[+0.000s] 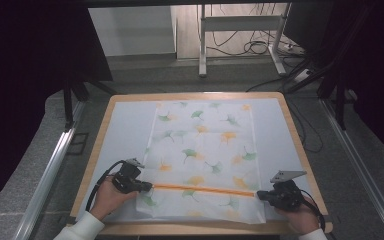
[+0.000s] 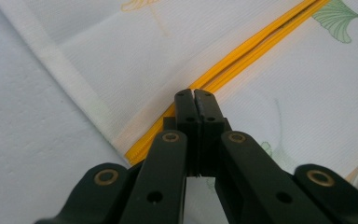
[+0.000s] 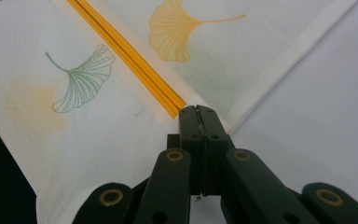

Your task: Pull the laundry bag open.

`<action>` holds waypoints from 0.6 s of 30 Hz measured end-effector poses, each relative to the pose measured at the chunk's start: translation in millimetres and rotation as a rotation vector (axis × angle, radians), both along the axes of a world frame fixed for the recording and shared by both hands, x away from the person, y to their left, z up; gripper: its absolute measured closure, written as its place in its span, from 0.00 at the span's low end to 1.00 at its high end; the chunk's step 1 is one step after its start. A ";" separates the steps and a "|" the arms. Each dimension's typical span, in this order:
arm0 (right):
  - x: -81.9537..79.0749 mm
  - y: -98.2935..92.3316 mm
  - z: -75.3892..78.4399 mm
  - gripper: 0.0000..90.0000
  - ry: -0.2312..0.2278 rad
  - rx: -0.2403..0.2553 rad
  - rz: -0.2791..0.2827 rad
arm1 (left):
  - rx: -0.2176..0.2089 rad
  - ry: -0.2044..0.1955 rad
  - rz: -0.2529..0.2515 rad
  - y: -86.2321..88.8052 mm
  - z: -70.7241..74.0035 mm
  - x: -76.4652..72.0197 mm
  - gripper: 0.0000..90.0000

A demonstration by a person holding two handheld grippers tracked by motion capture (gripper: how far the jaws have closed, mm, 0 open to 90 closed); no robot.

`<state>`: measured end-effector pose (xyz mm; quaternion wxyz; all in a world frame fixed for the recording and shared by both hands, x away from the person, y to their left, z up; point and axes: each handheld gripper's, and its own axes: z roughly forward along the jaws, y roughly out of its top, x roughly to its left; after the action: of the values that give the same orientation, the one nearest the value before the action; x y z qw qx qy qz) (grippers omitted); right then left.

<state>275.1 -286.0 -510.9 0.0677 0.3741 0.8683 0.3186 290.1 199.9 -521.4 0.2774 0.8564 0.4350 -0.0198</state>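
Flat on the white-covered table (image 1: pixel 125 125): a pale mesh bag (image 1: pixel 202 145) printed with ginkgo leaves, its orange zipper (image 1: pixel 202 189) running straight from one pair of tongs to the other near the edge closest to the person. At the zipper's left end, the left tongs (image 1: pixel 149 187), jaws pressed fully together, tips resting on the orange tape close to the bag's white border (image 2: pixel 65 70); seen along those jaws, the zipper (image 2: pixel 251 53) leading away ahead and to the right, its two rows lying a little apart there (so probably unzipped along this stretch). Whether a slider or a pinch of tape sits between the tips: impossible to tell, the closed jaws hiding that spot. At the opposite end, the right tongs (image 1: pixel 260 195), likewise fully closed, tips set at the very end of the zipper (image 3: pixel 130 58) where it meets the bag's side seam (image 3: pixel 303 44). Most likely reason for this arrangement: one pair pinning the far end so the fabric stays taut and flat, the other working at the zipper itself. No wrinkles between the two pairs, bag spread squarely ahead of both, nothing else on the cloth beside them.
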 end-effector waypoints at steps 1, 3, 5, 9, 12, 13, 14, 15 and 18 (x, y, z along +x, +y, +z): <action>-0.1 0.1 0.0 0.99 0.000 0.001 0.000 | 0.001 0.000 0.003 1.0 0.0 -0.1 1.00; -0.1 0.2 0.0 1.00 0.001 0.001 0.001 | 0.003 0.000 0.008 3.1 0.0 -0.5 1.00; 0.0 0.4 0.0 1.00 0.000 -0.001 0.001 | 0.002 0.002 0.009 5.2 0.1 -0.8 1.00; -0.1 0.5 0.1 1.00 -0.001 -0.003 0.002 | 0.006 0.003 0.014 8.3 0.3 -1.5 1.00; -0.2 0.8 0.2 1.00 -0.001 -0.006 0.002 | 0.013 -0.002 0.022 10.0 0.5 -2.2 1.00; -0.2 0.9 0.3 1.00 -0.001 -0.008 0.003 | 0.016 -0.002 0.024 10.9 0.7 -2.3 1.00; -0.2 1.0 0.3 1.00 -0.001 -0.009 0.003 | 0.018 -0.001 0.026 12.3 0.8 -2.4 1.00; -0.2 1.1 0.4 1.00 -0.002 -0.011 0.004 | 0.020 0.000 0.026 13.2 1.1 -2.4 1.00; -0.3 1.2 0.4 1.00 -0.005 -0.012 0.007 | 0.025 0.001 0.032 16.3 1.6 -3.0 1.00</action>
<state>274.9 -284.8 -510.6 0.0712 0.3700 0.8714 0.3143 287.1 216.2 -519.8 0.2670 0.8526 0.4492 -0.0102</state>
